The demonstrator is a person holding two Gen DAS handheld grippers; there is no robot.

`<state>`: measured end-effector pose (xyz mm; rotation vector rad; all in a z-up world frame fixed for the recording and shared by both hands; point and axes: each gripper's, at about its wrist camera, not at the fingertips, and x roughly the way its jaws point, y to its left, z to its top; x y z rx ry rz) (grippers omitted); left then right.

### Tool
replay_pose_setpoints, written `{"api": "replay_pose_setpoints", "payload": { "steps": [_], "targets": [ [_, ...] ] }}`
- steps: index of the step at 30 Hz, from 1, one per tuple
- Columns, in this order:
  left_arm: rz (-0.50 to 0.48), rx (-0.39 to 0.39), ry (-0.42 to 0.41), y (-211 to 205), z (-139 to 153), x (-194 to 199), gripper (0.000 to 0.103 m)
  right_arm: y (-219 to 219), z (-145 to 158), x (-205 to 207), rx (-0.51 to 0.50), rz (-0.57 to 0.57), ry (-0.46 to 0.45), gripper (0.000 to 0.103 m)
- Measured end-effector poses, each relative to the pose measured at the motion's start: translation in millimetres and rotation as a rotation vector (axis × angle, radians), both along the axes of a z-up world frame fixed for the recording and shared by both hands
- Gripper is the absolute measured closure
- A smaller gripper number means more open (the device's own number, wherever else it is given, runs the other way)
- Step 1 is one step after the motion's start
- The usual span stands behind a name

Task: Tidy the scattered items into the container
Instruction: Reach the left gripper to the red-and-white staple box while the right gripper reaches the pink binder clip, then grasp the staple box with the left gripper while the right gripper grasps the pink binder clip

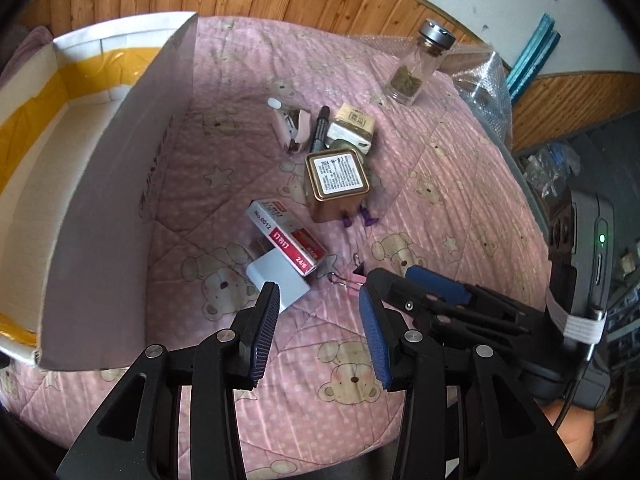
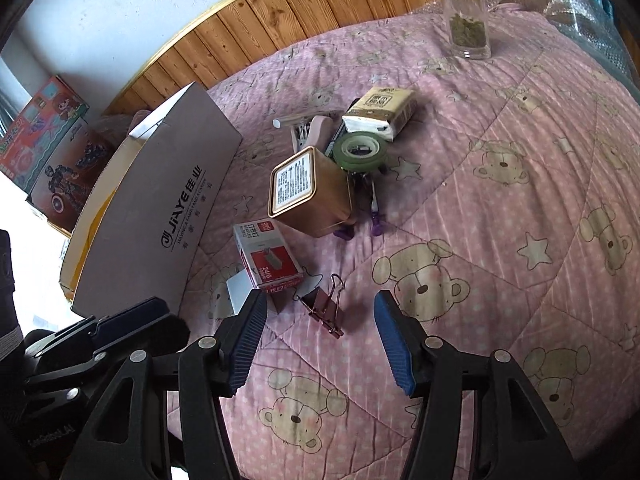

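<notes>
I am tilting both grippers down over the pink quilt (image 2: 500, 208), left gripper (image 1: 320, 328) and right gripper (image 2: 320, 340) jaws apart, empty. The cardboard box (image 1: 100, 200) is standing left; gold tin (image 2: 312, 196), staple box (image 2: 268, 258) and binder clip (image 2: 326, 308) are lying ahead.

Black tongs (image 2: 318, 340), blue ribbed pads (image 2: 394, 344), silver screws

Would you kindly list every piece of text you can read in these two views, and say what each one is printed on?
"JiAYE": side of the cardboard box; the smaller line beneath it is too small to read.
"No.0012" and "24/6": staple box.
Tin's white label: dense print, too small to read.
Tissue pack: printing blurred, unreadable.
</notes>
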<state>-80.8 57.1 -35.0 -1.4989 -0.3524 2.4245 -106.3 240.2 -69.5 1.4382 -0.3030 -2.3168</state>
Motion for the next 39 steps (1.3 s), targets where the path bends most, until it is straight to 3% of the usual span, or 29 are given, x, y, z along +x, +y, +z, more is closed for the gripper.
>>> {"api": "replay_pose_setpoints", "payload": {
  "steps": [8,11,16,17,18,25,29,35,39],
  "targets": [
    [0.021,0.032,-0.077,7,-32,-40,0.055,-4,-18,2,-0.016,0.026,-0.048,0.051],
    [0.024,0.021,-0.081,10,-40,-53,0.055,-16,-23,2,0.033,0.055,-0.039,0.051],
    [0.021,0.015,-0.070,14,-48,-70,0.055,-22,-29,-1,0.059,0.063,-0.036,0.061],
    [0.021,0.013,-0.073,14,-51,-73,0.055,-20,-29,-2,0.057,0.056,-0.035,0.068],
    [0.023,0.010,-0.076,14,-53,-75,0.055,-18,-30,-2,0.048,0.048,-0.037,0.079],
    [0.006,-0.015,-0.035,20,-62,-82,0.056,13,-32,-8,-0.077,-0.072,-0.054,0.082],
    [-0.003,-0.070,-0.016,25,-61,-81,0.055,34,-36,-8,-0.070,-0.172,-0.073,0.075],
    [-0.009,-0.114,0.007,32,-62,-78,0.050,27,-24,4,0.082,-0.133,0.012,0.038],
    [-0.027,-0.164,0.050,39,-64,-75,0.048,25,-22,20,0.185,-0.045,0.056,0.036]
  ]
}}
